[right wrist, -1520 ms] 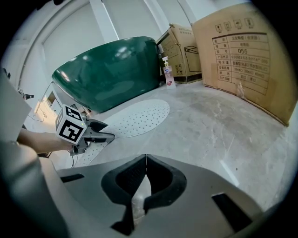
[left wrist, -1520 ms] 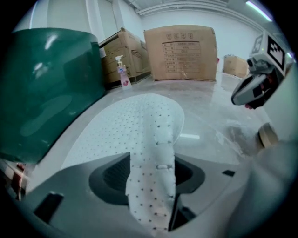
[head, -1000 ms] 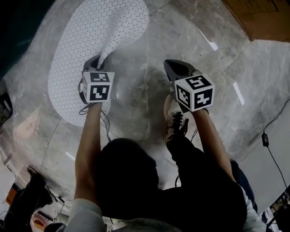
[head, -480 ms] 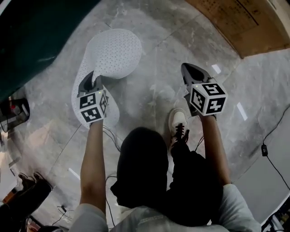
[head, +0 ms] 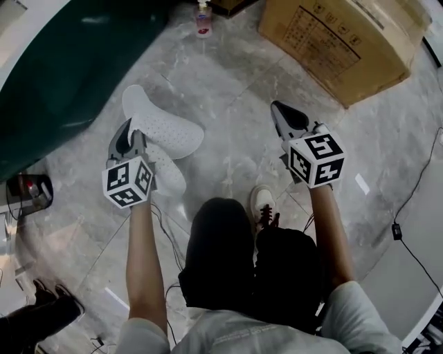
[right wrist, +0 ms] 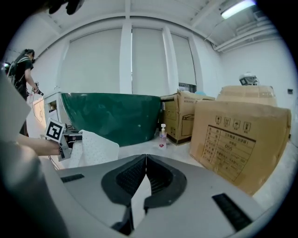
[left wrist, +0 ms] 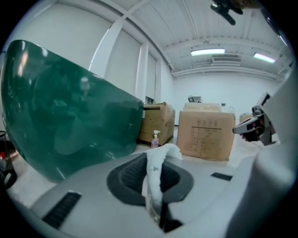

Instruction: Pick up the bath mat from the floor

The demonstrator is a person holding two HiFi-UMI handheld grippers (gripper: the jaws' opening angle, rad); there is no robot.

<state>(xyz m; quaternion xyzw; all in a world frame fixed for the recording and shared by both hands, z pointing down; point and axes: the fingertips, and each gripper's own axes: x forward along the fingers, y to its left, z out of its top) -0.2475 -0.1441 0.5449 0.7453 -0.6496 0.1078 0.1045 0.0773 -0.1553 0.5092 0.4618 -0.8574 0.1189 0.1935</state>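
The white dotted bath mat hangs folded from my left gripper, which is shut on a bunched edge of it. In the left gripper view the pinched fold of the mat stands up between the dark pads. My right gripper is held level to the right, apart from the mat, shut with nothing in it; its pads meet at the tips. The right gripper view shows the mat hanging at the left beside the left gripper's marker cube.
A dark green bathtub curves along the left. A large cardboard box stands at the far right, with a pump bottle on the marble floor beside it. A black cable trails at the right. The person's shoe is below.
The left gripper has risen with the mat, which lay spread on the floor and now hangs folded. Both grippers are higher, and the box and bottle have come into view.
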